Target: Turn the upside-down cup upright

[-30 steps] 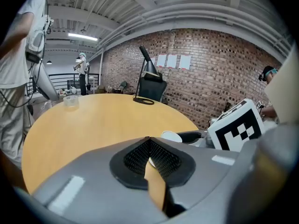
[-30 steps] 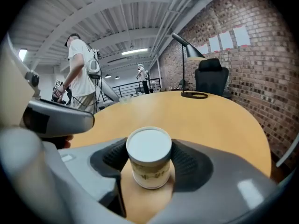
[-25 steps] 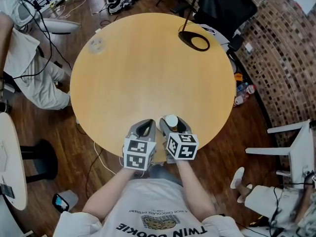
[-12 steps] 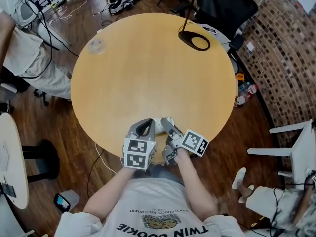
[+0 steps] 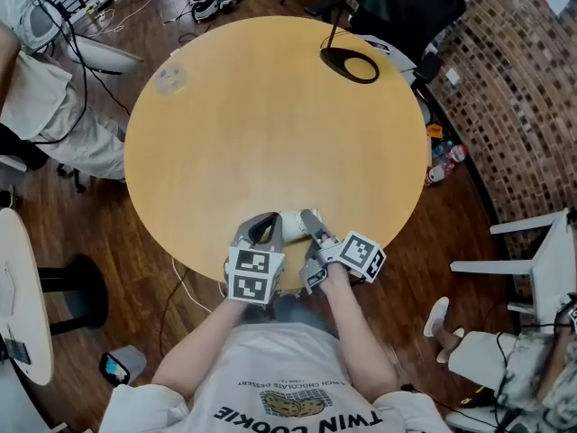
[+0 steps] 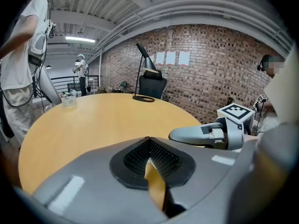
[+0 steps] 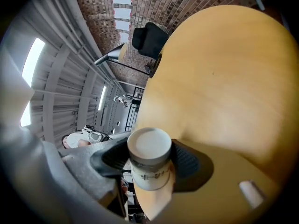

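Observation:
A white paper cup (image 5: 292, 225) with dark print is tipped on its side just above the near edge of the round wooden table (image 5: 270, 133). My right gripper (image 5: 304, 230) is shut on it and rolled over, its marker cube out to the right. In the right gripper view the cup (image 7: 148, 148) sits crosswise between the black pads (image 7: 187, 161), its flat closed end toward the camera. My left gripper (image 5: 262, 230) rests right beside it, shut with nothing held. Its pads (image 6: 163, 160) meet in the left gripper view, where the right gripper's finger (image 6: 205, 134) also shows.
A black lamp base (image 5: 350, 64) stands at the table's far right, and a small clear cup (image 5: 169, 78) at the far left. A seated person (image 5: 45, 106) is left of the table. A white chair (image 5: 541, 269) and a brick wall are on the right.
My right gripper has rolled over to the right with the cup, so the cup went from bottom-up to lying on its side. The left gripper has stayed put.

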Motion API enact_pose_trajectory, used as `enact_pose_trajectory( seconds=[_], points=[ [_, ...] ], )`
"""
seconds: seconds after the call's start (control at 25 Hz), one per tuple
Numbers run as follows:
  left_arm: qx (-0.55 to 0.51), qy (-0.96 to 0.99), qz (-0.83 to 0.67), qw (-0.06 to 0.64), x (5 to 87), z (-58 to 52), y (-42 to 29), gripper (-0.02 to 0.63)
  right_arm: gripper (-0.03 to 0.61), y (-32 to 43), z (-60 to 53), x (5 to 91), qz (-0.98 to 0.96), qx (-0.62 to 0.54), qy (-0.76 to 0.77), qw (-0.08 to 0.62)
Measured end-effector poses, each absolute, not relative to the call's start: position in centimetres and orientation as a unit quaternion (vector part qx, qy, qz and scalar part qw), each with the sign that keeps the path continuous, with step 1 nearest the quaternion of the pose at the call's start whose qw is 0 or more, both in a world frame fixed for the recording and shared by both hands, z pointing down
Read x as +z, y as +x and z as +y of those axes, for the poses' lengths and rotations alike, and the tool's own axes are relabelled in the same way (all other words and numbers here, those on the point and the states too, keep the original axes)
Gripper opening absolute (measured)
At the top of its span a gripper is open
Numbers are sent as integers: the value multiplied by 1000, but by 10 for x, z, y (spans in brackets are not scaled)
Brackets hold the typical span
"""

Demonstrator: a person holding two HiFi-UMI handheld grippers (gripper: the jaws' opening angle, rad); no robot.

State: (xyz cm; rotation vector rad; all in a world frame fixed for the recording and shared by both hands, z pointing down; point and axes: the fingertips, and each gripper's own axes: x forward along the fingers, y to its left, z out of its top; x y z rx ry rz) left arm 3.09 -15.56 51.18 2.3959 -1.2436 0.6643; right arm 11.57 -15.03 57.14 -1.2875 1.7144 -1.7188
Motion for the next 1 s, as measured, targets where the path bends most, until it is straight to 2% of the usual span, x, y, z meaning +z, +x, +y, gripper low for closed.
enact_pose_trajectory(
  seconds=[0.2,0.52,0.88,1.0],
  points=[
    [230,852,-435,179,510,-152,32,3,279,130,-147,577,590,-612,-487,197],
    [235,857,-424,176,511,-145,40,3,279,138,-144,585,633,-527,-562,77],
    [233,855,-427,179,512,-150,39,3,279,134,-147,583,653,-517,-551,52],
    [231,855,-428,179,512,-153,36,3,279,133,-151,576,680,-489,-546,22]
  ],
)
